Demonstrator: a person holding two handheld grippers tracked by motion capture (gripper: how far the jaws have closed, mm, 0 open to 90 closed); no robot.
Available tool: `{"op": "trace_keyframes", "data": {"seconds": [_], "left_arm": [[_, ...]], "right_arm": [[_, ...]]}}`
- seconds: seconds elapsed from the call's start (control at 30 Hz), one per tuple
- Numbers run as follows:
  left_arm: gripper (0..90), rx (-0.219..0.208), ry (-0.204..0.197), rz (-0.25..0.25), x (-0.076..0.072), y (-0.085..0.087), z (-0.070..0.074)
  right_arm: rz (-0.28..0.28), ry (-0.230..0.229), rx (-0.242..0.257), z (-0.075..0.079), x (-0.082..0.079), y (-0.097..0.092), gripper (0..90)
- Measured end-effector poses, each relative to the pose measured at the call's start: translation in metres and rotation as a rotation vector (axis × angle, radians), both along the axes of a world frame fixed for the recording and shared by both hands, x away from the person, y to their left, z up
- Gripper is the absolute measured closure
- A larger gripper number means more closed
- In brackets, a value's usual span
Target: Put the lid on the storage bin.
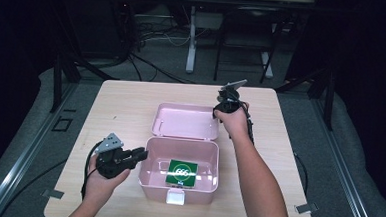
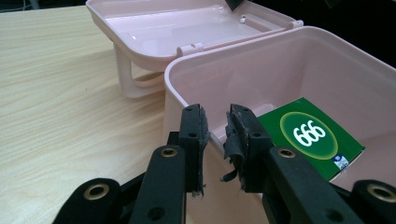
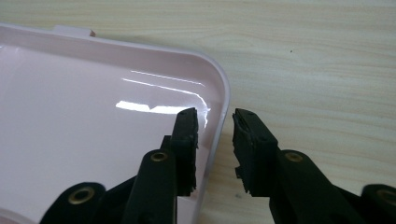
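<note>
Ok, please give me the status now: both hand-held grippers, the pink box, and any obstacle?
Left hand-held gripper astride box wall. Right hand-held gripper astride open lid rim, not yet clamped. Green pack inside. No obstacle.

We worked in what looked like a lab: a pale wooden counter (image 1: 131, 105) stood inside a black metal frame (image 1: 57, 76), with loose cables (image 1: 149, 36) trailing across the grey floor (image 1: 158, 61) behind.

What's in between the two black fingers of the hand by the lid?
The pink lid's rim sits between the right gripper's jaws, with gaps showing beside it, in the right gripper view.
</note>
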State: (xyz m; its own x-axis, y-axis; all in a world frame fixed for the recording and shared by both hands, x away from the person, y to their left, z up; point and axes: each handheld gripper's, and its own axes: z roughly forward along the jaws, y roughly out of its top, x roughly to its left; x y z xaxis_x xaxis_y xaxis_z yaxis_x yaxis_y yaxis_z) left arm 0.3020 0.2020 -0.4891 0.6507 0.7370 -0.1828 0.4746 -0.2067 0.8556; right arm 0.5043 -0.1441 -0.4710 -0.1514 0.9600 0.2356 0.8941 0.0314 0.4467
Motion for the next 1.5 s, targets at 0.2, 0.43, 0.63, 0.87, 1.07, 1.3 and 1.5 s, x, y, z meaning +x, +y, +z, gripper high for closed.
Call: {"op": "trace_keyframes", "data": {"seconds": [0.2, 0.43, 0.63, 0.87, 1.07, 1.3, 1.5], "left_arm": [[75.5, -0.002, 0.0, 0.002, 0.0, 0.0, 0.0], [75.4, -0.005, 0.0, 0.005, 0.0, 0.0, 0.0], [75.4, -0.003, 0.001, 0.006, 0.0, 0.0, 0.0], [75.5, -0.003, 0.002, 0.005, 0.001, 0.0, 0.0], [75.4, -0.004, 0.002, 0.006, 0.001, 0.0, 0.0], [75.5, -0.012, 0.01, 0.013, 0.002, 0.0, -0.001], [75.8, -0.011, 0.016, 0.014, 0.002, 0.0, 0.0]], "right_arm": [[-0.008, 0.017, 0.008, 0.0, 0.0, 0.002, 78.2], [-0.011, 0.003, 0.007, 0.005, -0.002, -0.001, 82.5], [-0.008, -0.028, 0.006, 0.012, -0.005, 0.0, 83.0], [-0.012, -0.075, 0.012, 0.021, -0.01, 0.0, 83.9], [0.003, -0.113, 0.0, 0.035, -0.013, 0.001, 84.7], [0.021, -0.154, -0.009, 0.048, -0.02, 0.0, 85.1], [0.026, -0.175, 0.002, 0.056, -0.026, -0.001, 85.3]]}}
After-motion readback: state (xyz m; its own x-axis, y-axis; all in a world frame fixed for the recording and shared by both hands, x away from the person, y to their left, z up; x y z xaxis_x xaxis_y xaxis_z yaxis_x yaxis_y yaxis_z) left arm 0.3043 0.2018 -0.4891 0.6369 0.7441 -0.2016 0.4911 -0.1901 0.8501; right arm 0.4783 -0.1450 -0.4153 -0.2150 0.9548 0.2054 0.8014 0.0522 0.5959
